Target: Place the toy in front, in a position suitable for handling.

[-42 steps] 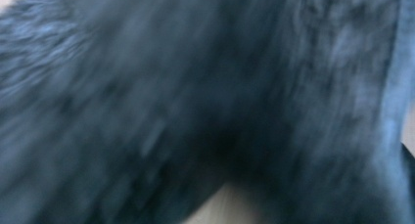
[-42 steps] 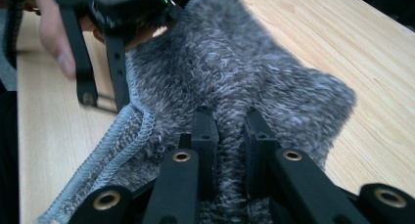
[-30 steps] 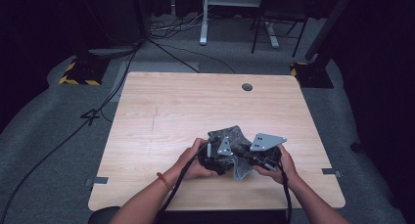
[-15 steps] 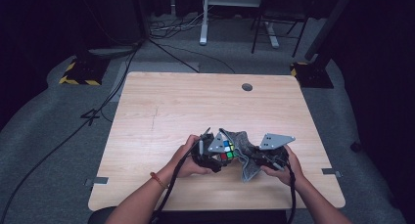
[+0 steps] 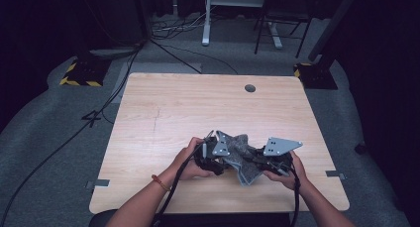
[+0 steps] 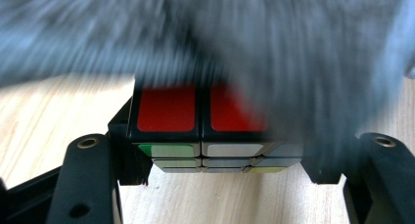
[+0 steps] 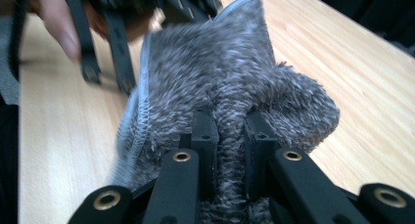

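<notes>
Both hand-held grippers grip, left (image 6: pixel 218 172) cube (image 6: pixel 200 128), right (image 7: pixel 230 131) cloth (image 7: pixel 220 72), near table's (image 5: pixel 163 108) front edge.

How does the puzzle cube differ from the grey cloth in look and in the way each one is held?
The puzzle cube is hard, square-edged and many-coloured, with red, green and white stickers; the grey cloth is soft, fluffy and one colour. The left gripper clamps the cube by two opposite sides, while the right gripper pinches a bunched fold of the cloth. Both are held just above the wooden table, with the cloth against the cube.
</notes>
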Available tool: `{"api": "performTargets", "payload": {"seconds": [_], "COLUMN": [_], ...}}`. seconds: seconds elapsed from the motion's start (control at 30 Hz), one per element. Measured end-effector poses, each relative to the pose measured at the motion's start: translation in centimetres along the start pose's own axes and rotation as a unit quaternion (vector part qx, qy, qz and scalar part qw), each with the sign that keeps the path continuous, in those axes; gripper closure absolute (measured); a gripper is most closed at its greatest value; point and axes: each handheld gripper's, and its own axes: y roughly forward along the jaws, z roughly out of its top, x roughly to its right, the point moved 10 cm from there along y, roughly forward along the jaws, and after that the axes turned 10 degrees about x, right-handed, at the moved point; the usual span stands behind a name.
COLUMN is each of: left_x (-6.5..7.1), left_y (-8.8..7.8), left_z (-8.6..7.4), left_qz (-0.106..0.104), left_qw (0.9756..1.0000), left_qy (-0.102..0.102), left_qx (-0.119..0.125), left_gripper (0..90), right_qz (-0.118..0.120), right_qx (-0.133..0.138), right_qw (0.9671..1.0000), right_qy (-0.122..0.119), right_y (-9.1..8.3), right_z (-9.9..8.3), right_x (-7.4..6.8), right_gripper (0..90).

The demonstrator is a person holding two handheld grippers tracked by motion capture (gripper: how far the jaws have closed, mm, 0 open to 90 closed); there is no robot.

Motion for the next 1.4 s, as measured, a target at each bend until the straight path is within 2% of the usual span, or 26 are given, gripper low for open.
{"api": "performTargets", "payload": {"seconds": [0.07,0.2,0.23,0.33,0.47,0.5,0.57,0.6,0.67,0.7,0.8,0.83,0.93,1.03,1.4], "left_x": [0.6,0.8,0.6,0.4,0.3,0.3,0.3,0.3,0.3,0.2,0.2,0.3,0.3,0.3,0.6], "left_y": [0.6,0.8,0.8,0.4,-0.4,-0.8,-1.1,-1.5,-1.7,-1.8,-2.2,-2.3,-2.3,-2.3,-1.4], "left_z": [0.2,0.2,0.2,0.3,0.5,0.9,1.1,1.4,1.5,1.6,1.8,1.9,1.7,1.7,1.1], "left_qz": [-0.005,-0.005,0.001,-0.001,-0.005,-0.005,-0.005,-0.006,-0.005,-0.002,-0.004,-0.004,-0.005,-0.014,-0.015], "left_qw": [1.0000,1.0000,1.0000,1.0000,0.9999,0.9997,0.9996,0.9991,0.9990,0.9988,0.9984,0.9983,0.9984,0.9980,0.9991], "left_qy": [0.004,0.000,0.002,-0.003,-0.007,-0.006,-0.005,-0.005,-0.005,-0.005,-0.007,-0.008,-0.004,-0.012,-0.007], "left_qx": [-0.004,-0.006,-0.005,-0.002,0.013,0.024,0.029,0.040,0.044,0.049,0.056,0.058,0.056,0.060,0.038], "left_gripper": [33.9,33.9,33.9,33.9,33.9,33.9,33.9,33.9,33.9,33.9,33.9,33.9,33.9,33.9,33.2], "right_qz": [0.008,0.007,-0.005,-0.018,-0.037,-0.044,-0.035,-0.035,-0.036,-0.024,-0.020,-0.011,0.003,0.006,0.014], "right_qx": [-0.003,-0.005,-0.015,-0.017,-0.014,-0.018,-0.012,-0.015,-0.017,-0.016,-0.018,-0.012,0.004,0.014,0.038], "right_qw": [0.9999,0.9997,0.9993,0.9990,0.9991,0.9988,0.9990,0.9990,0.9989,0.9991,0.9991,0.9992,0.9992,0.9992,0.9986], "right_qy": [-0.014,-0.022,-0.033,-0.036,-0.011,0.005,0.024,0.026,0.025,0.032,0.031,0.036,0.039,0.038,0.033], "right_y": [0.6,1.2,1.4,1.3,0.4,0.0,-0.2,-0.2,-0.2,0.0,0.2,0.3,0.4,0.3,-0.1], "right_z": [0.4,0.7,0.6,0.6,0.0,-0.8,-1.2,-1.5,-1.6,-1.9,-2.0,-1.9,-1.4,-1.0,0.0], "right_x": [-0.8,-1.1,-0.9,-0.4,1.2,2.0,2.2,2.3,2.3,1.9,1.7,1.4,0.9,0.7,0.1], "right_gripper": [79.3,79.2,79.3,79.3,79.3,79.4,79.4,79.4,79.4,79.4,79.3,79.3,79.3,79.4,79.4]}}
